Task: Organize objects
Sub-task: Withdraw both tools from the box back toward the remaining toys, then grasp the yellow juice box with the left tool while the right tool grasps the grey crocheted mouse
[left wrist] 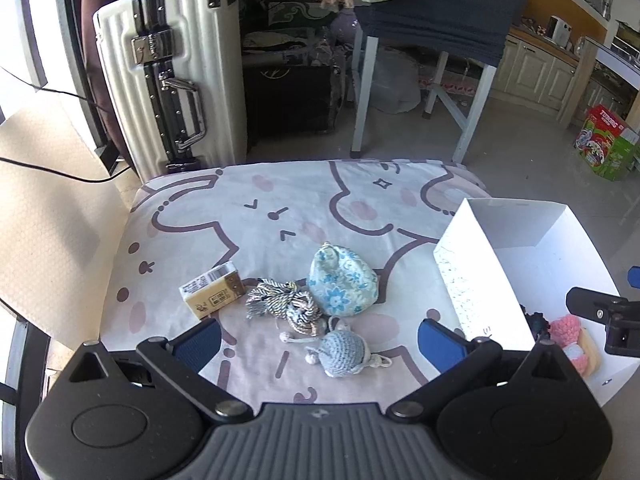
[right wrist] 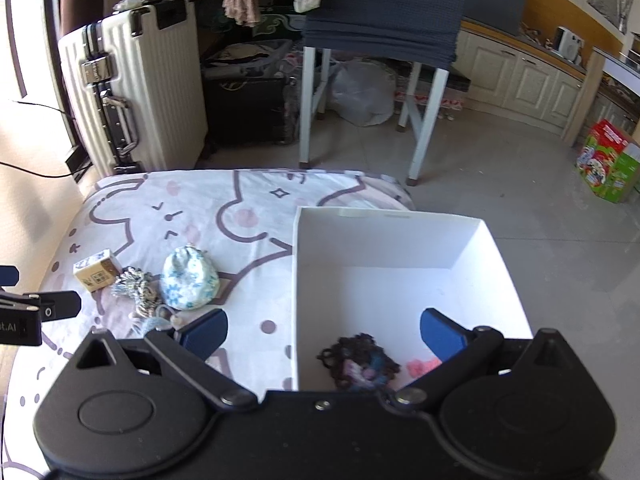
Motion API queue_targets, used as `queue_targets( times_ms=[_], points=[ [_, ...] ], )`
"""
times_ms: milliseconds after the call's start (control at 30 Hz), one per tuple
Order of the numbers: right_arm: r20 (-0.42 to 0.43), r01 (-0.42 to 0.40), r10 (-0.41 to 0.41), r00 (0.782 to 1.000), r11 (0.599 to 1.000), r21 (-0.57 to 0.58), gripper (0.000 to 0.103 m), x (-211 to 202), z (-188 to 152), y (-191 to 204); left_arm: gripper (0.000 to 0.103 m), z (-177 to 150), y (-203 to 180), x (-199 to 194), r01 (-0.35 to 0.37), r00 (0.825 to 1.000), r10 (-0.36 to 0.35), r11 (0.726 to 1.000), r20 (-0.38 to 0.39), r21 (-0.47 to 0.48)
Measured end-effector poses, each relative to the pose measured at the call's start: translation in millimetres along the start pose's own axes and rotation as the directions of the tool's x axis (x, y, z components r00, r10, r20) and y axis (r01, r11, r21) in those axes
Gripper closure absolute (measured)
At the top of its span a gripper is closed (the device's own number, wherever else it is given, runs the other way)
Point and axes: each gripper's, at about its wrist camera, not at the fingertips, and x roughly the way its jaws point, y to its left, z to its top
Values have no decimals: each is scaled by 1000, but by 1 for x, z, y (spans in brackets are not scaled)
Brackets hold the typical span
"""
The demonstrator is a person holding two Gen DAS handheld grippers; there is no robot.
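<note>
On the cat-print cloth (left wrist: 256, 216) lie a small tan carton (left wrist: 212, 293), a striped rope bundle (left wrist: 286, 304), a blue floral pouch (left wrist: 343, 282) and a grey-blue crochet toy (left wrist: 342, 353). My left gripper (left wrist: 319, 338) is open, its blue pads either side of the crochet toy, just above it. A white box (right wrist: 400, 248) stands at the right; inside lie a dark crochet piece (right wrist: 362, 364) and a pink knitted item (right wrist: 422, 366). My right gripper (right wrist: 323, 334) hangs open over the box's near left wall. The same pouch (right wrist: 188, 280) and carton (right wrist: 97, 271) show left of it.
A white ribbed suitcase (left wrist: 168, 76) stands beyond the cloth's far left corner. A white-legged table (left wrist: 432, 20) draped in dark fabric stands behind, with bags under it. A colourful carton (left wrist: 608, 142) sits on the floor at far right. A black cable (left wrist: 52, 172) runs at left.
</note>
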Motion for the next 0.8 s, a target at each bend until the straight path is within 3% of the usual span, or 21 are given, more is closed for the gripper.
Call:
queue_targets(
  times_ms=[333,800],
  points=[
    [14,-80,80,997,996,-39,0,14,11,40,0,-1,32,0,-52,998,54,998,28,-45],
    [30,-110,111,993,993,-48,0,31,16,47,0,11,54,12,-60,997,64,995,43,-79]
  ],
)
